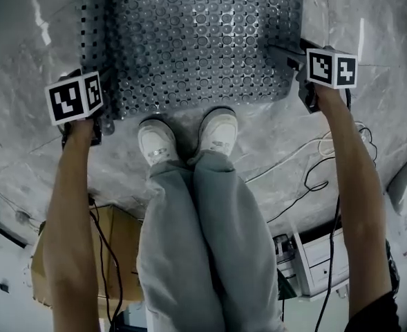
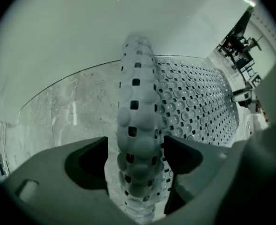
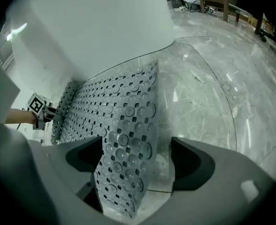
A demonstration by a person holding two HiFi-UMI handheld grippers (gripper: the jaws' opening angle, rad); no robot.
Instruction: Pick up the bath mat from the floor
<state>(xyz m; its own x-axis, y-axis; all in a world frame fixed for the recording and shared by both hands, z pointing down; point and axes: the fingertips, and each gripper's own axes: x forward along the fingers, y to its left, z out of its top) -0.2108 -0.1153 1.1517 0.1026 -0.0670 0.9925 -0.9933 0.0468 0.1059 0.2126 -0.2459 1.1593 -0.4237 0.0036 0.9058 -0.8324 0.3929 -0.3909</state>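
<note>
We see a floor (image 1: 369,40) of polished grey stone, veined like marble and glossy enough to throw back streaks of light. On it, near the edge where it meets a smooth white wall (image 3: 91,27), lies the bath mat (image 1: 196,40). The mat is a grey, flexible, rectangular sheet, dotted all over with round domed studs and pierced by small square holes in regular rows. Most of it rests flat on the floor, while its left edge curls up into a soft roll and its right near corner stands tilted off the stone.

Below the mat in the head view, legs in loose grey trousers (image 1: 203,241) end in white shoes (image 1: 156,142), toes touching the mat's near edge.

The left gripper (image 2: 135,156) straddles the rolled edge, its matte grey jaws wide apart on either side of the roll and not squeezing it.

The right gripper (image 3: 135,161) has its jaws spread just as wide around the raised corner (the sheet leans toward one jaw, with clear space before the other).
</note>
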